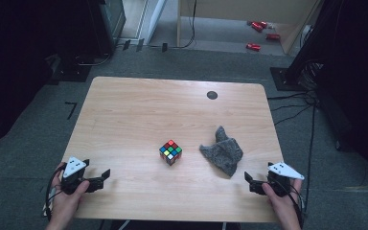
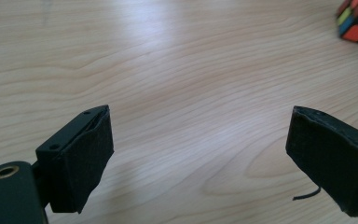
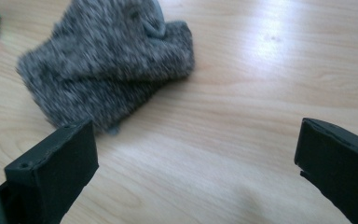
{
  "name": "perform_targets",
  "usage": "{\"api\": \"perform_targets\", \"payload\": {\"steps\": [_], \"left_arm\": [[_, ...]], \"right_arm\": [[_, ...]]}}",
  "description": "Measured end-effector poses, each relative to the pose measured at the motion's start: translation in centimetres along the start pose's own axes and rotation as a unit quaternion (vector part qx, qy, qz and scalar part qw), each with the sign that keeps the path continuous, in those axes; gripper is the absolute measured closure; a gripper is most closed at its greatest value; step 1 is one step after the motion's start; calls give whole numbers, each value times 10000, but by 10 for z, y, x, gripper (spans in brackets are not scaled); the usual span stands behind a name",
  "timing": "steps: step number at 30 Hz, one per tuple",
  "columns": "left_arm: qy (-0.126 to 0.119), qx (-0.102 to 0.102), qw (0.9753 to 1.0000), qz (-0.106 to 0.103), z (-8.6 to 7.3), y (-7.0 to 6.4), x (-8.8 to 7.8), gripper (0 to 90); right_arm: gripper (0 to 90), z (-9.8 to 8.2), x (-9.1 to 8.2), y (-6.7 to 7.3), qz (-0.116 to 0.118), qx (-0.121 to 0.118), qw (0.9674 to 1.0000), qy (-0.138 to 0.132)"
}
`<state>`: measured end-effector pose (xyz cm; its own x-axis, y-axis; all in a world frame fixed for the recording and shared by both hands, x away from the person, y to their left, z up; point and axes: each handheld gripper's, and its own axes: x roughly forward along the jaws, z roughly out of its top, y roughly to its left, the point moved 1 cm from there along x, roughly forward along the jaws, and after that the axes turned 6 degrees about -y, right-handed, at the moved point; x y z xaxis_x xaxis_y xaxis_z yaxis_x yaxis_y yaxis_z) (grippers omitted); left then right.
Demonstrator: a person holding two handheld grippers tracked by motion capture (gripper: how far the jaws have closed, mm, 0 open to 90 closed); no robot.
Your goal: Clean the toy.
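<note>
The right hand-held gripper [image 1: 250,181] hovers spread and empty just short of the cloth [image 1: 223,149]; the left hand-held gripper [image 1: 103,177], likewise spread, is well apart from the cube [image 1: 170,152] at mid-surface [image 1: 124,110]. A low pinch may only snag a fold and drag the limp cloth into the cube. Count: two grippers, one cloth, one cube.

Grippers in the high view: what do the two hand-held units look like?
Both are black. The left claw and right claw each carry a pale grey three-cornered plate on top, and a dark cable trails from each. Up close, the fingers are blocky, faced with black pads.
</note>
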<state>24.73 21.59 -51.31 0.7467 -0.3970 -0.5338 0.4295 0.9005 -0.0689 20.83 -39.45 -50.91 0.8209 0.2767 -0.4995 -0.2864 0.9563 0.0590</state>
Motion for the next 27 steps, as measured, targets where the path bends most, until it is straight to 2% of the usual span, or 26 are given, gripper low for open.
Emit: {"api": "perform_targets", "payload": {"steps": [3, 6, 8, 13, 18, 22, 27], "left_arm": [[117, -39, 9998, 126, -5, 9, -1, 84], [301, -56, 9993, 229, -8, 14, 1, 84], [331, -86, 9992, 199, -8, 14, 2, 84], [531, 13, 9982, 275, -9, 12, 5, 84], [649, 259, 9970, 333, -8, 10, 8, 83], [715, 326, 9966, 243, -8, 9, 10, 33], [716, 327, 9966, 243, -8, 9, 10, 31]], "right_arm": [[0, -8, 1, -4, -14, -44, 9999, 94], [0, -15, 2, -7, 10, 38, 9998, 210], [0, -19, 3, -9, 4, 52, 9996, 292], [0, -22, 3, -13, -20, 84, 9993, 375], [1, -24, 5, -13, -241, 101, 9975, 649], [8, -25, 5, -12, -283, 30, 9969, 730], [8, -25, 4, -10, -298, 14, 9968, 740]]}}
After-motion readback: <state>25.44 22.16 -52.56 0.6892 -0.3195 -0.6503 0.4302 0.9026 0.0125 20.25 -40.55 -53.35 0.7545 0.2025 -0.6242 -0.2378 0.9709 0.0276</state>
